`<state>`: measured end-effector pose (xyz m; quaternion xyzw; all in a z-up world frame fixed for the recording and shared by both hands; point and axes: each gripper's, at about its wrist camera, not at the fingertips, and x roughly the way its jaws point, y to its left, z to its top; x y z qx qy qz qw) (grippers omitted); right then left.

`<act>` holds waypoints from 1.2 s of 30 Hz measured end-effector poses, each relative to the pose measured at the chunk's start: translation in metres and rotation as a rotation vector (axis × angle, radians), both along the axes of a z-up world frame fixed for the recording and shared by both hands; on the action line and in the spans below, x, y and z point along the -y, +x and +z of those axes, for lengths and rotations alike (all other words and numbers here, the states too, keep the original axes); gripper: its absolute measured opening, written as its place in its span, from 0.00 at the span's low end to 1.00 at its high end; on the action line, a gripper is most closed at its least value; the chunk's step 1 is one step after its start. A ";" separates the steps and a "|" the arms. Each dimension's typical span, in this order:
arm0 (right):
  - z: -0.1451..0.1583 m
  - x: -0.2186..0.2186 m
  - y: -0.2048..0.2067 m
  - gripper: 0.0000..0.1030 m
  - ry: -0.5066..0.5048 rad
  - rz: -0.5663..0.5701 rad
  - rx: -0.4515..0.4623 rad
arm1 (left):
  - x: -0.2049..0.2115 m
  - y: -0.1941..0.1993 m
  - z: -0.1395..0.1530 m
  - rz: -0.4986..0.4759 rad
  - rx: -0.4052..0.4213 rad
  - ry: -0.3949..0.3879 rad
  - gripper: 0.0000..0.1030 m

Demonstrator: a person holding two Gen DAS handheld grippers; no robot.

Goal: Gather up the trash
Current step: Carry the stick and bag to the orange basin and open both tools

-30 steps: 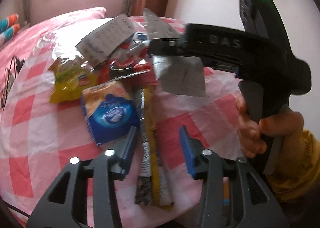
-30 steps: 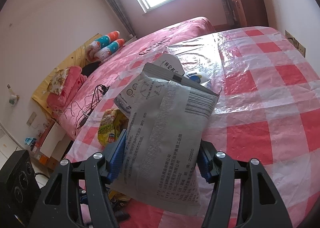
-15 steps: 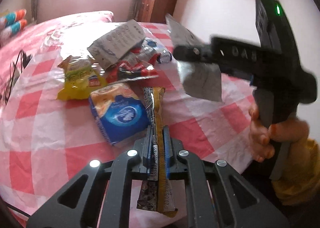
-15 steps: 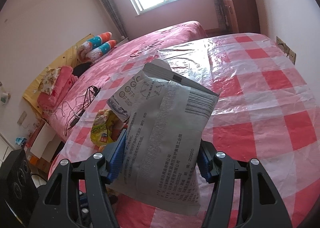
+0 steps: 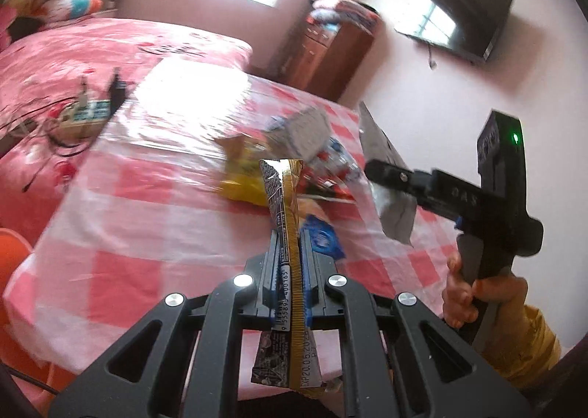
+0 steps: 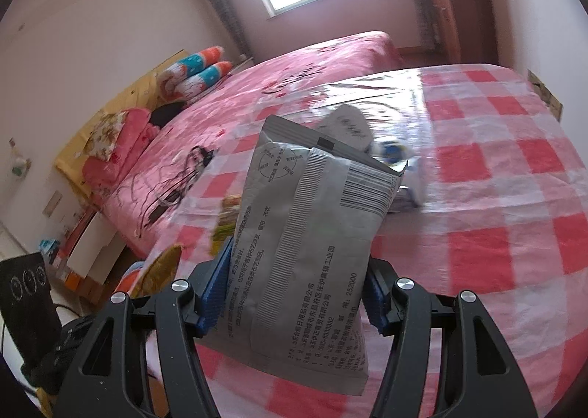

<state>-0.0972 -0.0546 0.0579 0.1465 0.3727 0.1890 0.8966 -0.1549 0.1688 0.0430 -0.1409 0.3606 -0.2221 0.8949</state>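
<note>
My left gripper point(image 5: 290, 271) is shut on a long gold-and-black stick wrapper point(image 5: 283, 205), which stands lifted above the red-and-white checked table point(image 5: 139, 205). Behind it lies a heap of wrappers point(image 5: 290, 157): a yellow bag, a blue pack point(image 5: 323, 238) and a grey pouch. In the right wrist view my right gripper point(image 6: 297, 289) is shut on a grey printed pouch point(image 6: 312, 234), held upright above the table point(image 6: 514, 197). That same gripper with its pouch point(image 5: 389, 194) shows at the right of the left wrist view, held by a hand point(image 5: 466, 300).
A pink bed point(image 6: 294, 76) lies beyond the table, with cables point(image 6: 176, 186) and a power strip point(image 5: 84, 113) on it. A wooden cabinet point(image 5: 323, 54) and a wall television point(image 5: 459, 21) stand at the back. A black box point(image 6: 25, 293) sits low on the left.
My left gripper closed on the stick wrapper and lifted it off the table, swinging left. My right gripper rose a little with the grey pouch still in its grip.
</note>
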 end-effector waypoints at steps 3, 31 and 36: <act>0.003 -0.025 0.003 0.60 0.000 0.060 -0.011 | -0.027 -0.005 0.004 0.066 0.006 -0.014 0.11; -0.023 -0.365 -0.008 0.79 -0.084 0.732 -0.127 | -0.258 -0.075 -0.074 0.798 -0.179 -0.036 0.19; -0.029 -0.350 -0.008 0.82 -0.076 0.672 -0.134 | -0.261 -0.077 -0.083 0.838 -0.210 0.007 0.45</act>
